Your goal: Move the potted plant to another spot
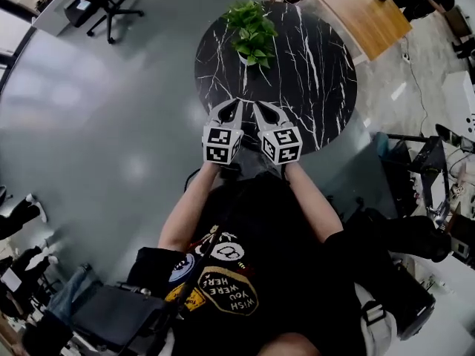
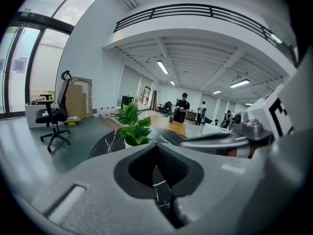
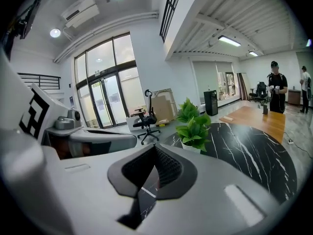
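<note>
- Held side by side, the left gripper (image 1: 233, 110) and right gripper (image 1: 263, 111) point forward, tilted slightly down.
- Jaws of both are closed, with nothing between them.
- Bare forearms (image 1: 189, 206) reach forward.

Open-plan office w/ swivel chair (image 2: 55, 119)

A round black marbled surface (image 1: 319, 73) carries the plant (image 1: 251, 35) near its far-left edge. Over the surface's near edge, the left hand-held gripper (image 1: 234, 107) and right hand-held gripper (image 1: 261, 110) hover side by side, pointing toward the plant, well apart from it.
</note>
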Available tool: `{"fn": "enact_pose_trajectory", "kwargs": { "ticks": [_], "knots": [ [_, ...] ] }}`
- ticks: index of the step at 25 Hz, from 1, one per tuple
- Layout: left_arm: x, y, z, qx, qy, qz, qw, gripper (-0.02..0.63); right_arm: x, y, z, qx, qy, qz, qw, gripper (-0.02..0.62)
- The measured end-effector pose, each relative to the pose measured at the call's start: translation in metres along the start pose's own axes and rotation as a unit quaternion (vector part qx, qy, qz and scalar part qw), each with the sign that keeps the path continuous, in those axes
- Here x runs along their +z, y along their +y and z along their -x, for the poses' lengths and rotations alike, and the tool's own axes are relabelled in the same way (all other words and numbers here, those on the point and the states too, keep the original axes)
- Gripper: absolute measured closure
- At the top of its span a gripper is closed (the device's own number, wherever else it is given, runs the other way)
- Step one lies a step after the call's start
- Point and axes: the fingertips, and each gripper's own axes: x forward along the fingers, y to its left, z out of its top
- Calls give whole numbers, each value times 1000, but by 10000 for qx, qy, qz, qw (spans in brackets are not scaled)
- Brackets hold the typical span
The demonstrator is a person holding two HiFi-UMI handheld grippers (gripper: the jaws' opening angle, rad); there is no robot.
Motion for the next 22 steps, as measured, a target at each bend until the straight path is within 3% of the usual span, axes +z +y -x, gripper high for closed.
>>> {"fn": "enact_pose_trajectory", "kwargs": {
  "ticks": [5,8,11,13,17,22],
  "knots": [
    [-34,23,-48,224,212,-76,9995,601,-22,-32,-47,176,1,47,9998,592],
    [-56,39,-79,460,388,64,9982,601,-48,-59,-86,288,124,-34,9995,533],
    [-69,55,-100,436,534,48,9976,601,-75,-76,-126,260,265,-68,9993,430],
    [-79,65,-111,395,560,15,9976,601,-84,-89,-149,11,212,78,9997,358],
    [-78,92,-133,422,365,222,9982,601,-93,-129,-195,-743,126,15,9972,215],
    [-62,115,-143,396,72,337,9986,601,-85,-158,-249,-1104,51,114,9938,34]
  ]
}}
